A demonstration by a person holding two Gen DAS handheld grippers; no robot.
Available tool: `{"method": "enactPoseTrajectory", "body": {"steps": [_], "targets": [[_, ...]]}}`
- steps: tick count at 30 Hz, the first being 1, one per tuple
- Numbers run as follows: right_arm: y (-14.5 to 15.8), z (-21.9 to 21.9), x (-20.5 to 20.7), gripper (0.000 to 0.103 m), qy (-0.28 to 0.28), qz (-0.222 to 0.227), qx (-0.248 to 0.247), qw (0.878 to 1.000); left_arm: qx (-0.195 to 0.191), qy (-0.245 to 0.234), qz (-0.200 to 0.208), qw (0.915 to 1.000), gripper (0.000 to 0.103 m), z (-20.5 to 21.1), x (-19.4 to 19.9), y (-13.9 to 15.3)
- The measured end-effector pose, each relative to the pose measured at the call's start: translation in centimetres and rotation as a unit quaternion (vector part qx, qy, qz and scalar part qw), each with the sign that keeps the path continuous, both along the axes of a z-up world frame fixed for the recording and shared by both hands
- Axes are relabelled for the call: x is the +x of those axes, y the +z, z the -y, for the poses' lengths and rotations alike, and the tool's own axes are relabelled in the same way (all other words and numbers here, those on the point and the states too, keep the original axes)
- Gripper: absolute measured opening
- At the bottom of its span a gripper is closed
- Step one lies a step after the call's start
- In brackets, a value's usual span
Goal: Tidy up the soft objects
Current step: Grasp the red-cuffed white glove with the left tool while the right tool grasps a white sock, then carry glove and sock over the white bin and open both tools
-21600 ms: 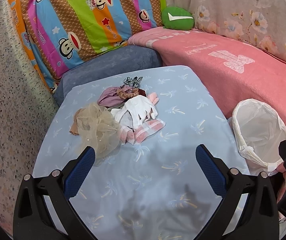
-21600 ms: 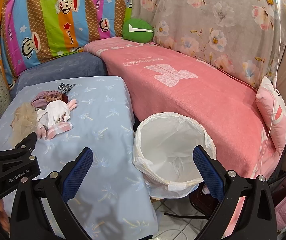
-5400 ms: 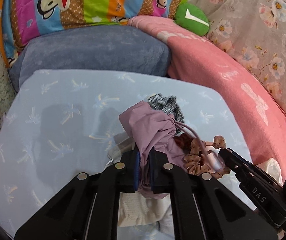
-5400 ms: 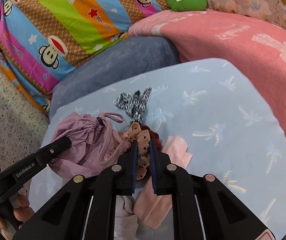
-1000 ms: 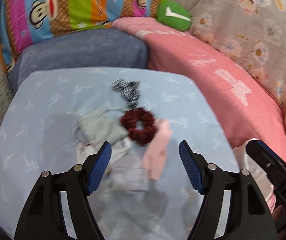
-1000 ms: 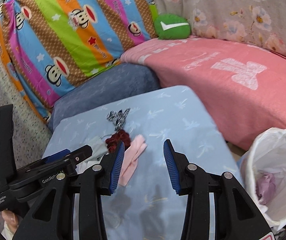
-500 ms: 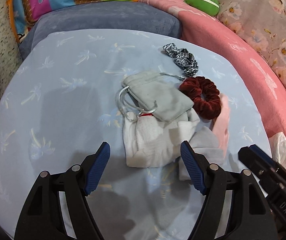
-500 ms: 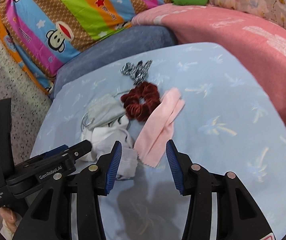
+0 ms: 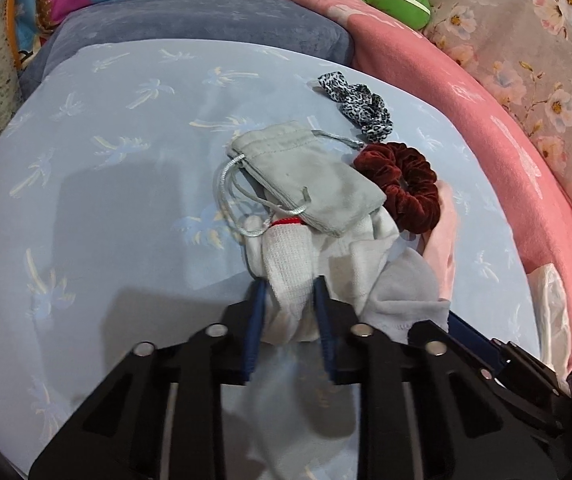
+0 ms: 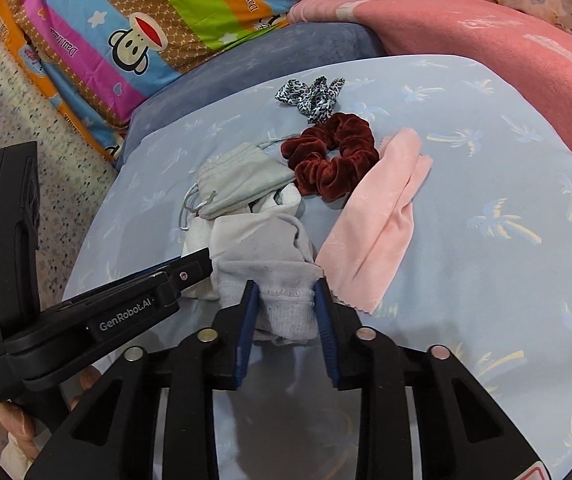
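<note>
On the light-blue table (image 9: 97,184), the left gripper (image 9: 289,300), whose jaws had just been closing, pinched the white knit sock (image 9: 290,264), while the right gripper (image 10: 283,304), also just closing, pinched the grey sock (image 10: 273,276) beside it, so the pick-up step was in hand and the next move probably called for lifting both clear of the grey pouch (image 9: 306,176).

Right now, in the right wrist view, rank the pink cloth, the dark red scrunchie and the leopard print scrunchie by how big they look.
1. pink cloth, largest.
2. dark red scrunchie.
3. leopard print scrunchie, smallest, though it lies farthest from the camera, so it may look smaller than it is.
</note>
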State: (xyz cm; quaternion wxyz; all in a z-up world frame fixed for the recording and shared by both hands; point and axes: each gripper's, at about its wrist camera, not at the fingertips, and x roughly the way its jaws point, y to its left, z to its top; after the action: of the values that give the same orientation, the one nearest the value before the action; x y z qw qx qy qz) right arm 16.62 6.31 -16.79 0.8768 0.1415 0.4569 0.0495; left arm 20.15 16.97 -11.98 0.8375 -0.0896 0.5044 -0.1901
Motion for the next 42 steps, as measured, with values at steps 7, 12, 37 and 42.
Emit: {"method": "enactPoseTrajectory", "body": {"steps": [7, 12, 37, 42], "targets": [[1.4, 0.1, -1.0, 0.014, 0.002, 0.012, 0.001, 1.0, -0.009, 0.0, 0.003, 1.0, 0.011, 0.4, -0.8, 0.8], [3.3, 1.2, -2.5, 0.014, -0.007, 0.035, 0.004, 0.999, -0.008, -0.005, 0.019, 0.9998, 0.011, 1.3, -1.9, 2.5], [18.9, 15.5, -15.5, 0.014, -0.153, 0.213, -0.018, 0.965, -0.033, -0.125, 0.175, 0.976, 0.011, 13.7, -9.5, 15.8], [19.9, 19.5, -18.5, 0.014, -0.193, 0.226, -0.03, 0.954, -0.039, -0.163, 0.19, 0.9672, 0.011, 17.4, -11.3, 17.0]]}}
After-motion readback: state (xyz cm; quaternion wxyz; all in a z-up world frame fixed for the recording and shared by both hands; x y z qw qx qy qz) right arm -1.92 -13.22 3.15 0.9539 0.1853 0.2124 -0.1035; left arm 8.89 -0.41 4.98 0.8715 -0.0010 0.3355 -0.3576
